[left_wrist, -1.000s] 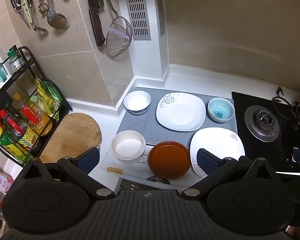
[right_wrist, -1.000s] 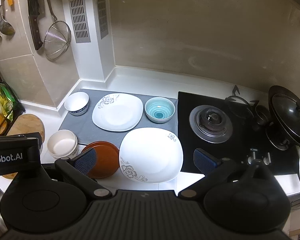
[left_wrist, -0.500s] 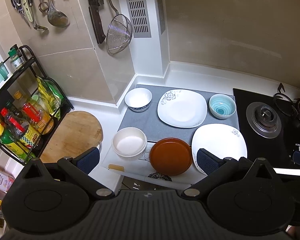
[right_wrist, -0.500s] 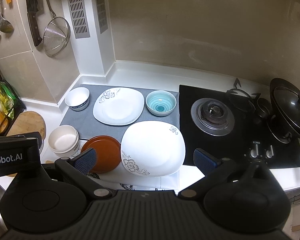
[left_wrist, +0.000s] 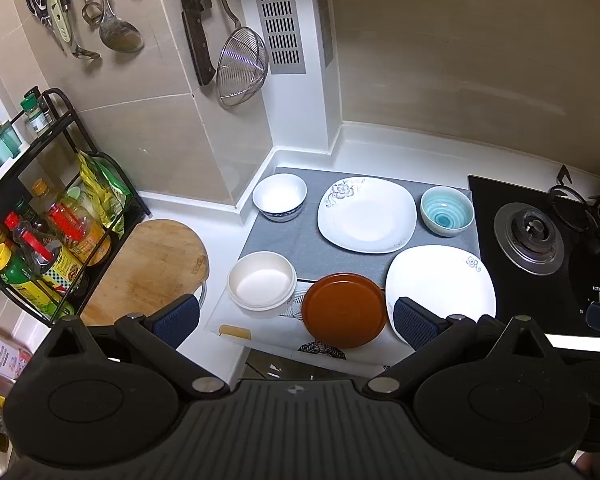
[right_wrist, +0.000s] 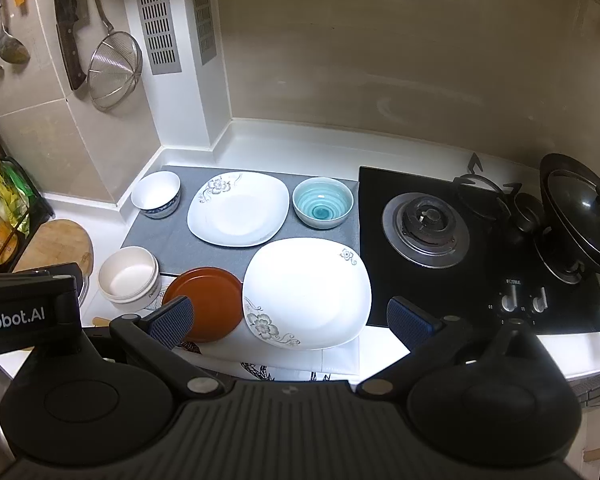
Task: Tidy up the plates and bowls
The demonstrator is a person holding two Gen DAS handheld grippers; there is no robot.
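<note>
near plate: front of counter beside hob, touching brown dish; glazed, stiff, likely heavy, slick, chippable; grip the overhanging front rim.
orientation: flat, face up; squarish, no clear long axis; large flower corner toward camera.
far plate: on grey mat, between two bowls.
left gripper: wide open, empty.
right gripper: wide open, empty, above near plate.

white counter, grey mat w/ plates & bowls, wood board, hob
</note>
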